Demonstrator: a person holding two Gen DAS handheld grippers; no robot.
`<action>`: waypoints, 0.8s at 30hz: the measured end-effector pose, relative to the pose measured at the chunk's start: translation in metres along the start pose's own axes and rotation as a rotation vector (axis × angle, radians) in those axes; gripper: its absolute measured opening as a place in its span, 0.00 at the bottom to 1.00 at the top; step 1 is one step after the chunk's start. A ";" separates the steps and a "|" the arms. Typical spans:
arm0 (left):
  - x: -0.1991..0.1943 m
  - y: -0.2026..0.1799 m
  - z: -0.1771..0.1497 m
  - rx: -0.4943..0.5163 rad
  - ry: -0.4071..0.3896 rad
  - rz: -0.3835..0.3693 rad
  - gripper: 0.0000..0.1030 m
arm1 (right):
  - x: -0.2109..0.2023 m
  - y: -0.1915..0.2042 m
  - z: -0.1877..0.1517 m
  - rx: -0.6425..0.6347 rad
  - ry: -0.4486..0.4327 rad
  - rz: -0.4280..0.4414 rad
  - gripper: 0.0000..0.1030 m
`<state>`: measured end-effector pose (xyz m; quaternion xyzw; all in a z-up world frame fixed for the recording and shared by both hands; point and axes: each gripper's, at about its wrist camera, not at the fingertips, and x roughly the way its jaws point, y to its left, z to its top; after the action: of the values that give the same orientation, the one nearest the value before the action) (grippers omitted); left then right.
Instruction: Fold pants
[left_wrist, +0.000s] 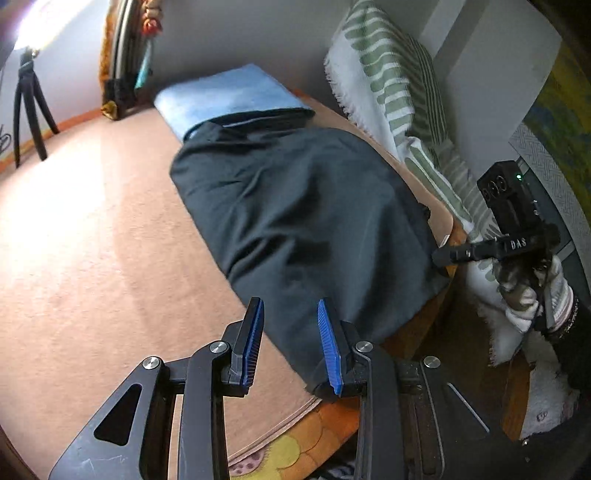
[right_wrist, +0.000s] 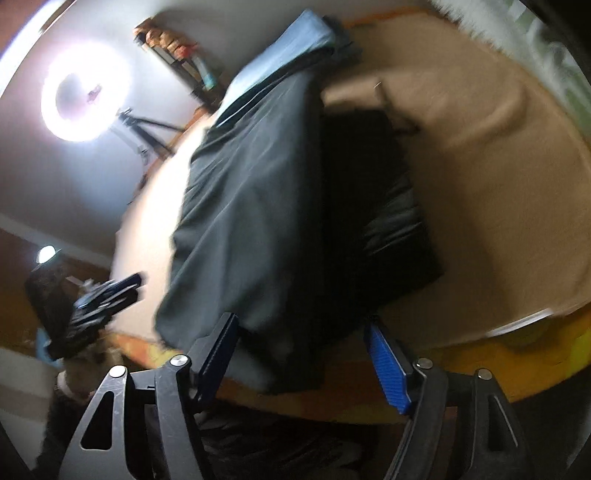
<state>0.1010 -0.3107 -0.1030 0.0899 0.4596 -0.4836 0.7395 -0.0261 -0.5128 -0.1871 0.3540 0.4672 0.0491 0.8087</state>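
Left gripper (left_wrist: 290, 314): jaws apart, empty, at near hem | dark grey fabric pants (left_wrist: 306, 218): flat on peach-covered bed (left_wrist: 92, 240) | right gripper (right_wrist: 303, 345): jaws apart, empty | advice: pinch both hem corners evenly, lift together.

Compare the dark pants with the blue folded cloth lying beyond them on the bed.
The pants are dark grey, almost black; the cloth is light blue. The pants are far larger and reach the near edge of the bed; the cloth is a small piece at the far end. The pants lie creased and rumpled; the cloth looks smooth and neatly folded. Both rest on the same tan cover, and the pants overlap the cloth's near edge.
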 end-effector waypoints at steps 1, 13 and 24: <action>0.003 -0.002 0.001 0.001 0.001 -0.001 0.28 | 0.002 0.005 -0.002 -0.011 0.019 0.032 0.23; 0.007 -0.031 -0.017 0.075 0.037 -0.003 0.28 | -0.034 0.008 0.009 -0.210 0.014 -0.235 0.07; 0.017 -0.070 -0.046 0.200 0.153 -0.083 0.28 | -0.064 0.042 0.035 -0.275 -0.168 -0.323 0.41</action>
<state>0.0196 -0.3308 -0.1197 0.1807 0.4677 -0.5488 0.6689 -0.0238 -0.5259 -0.1041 0.1639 0.4376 -0.0473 0.8829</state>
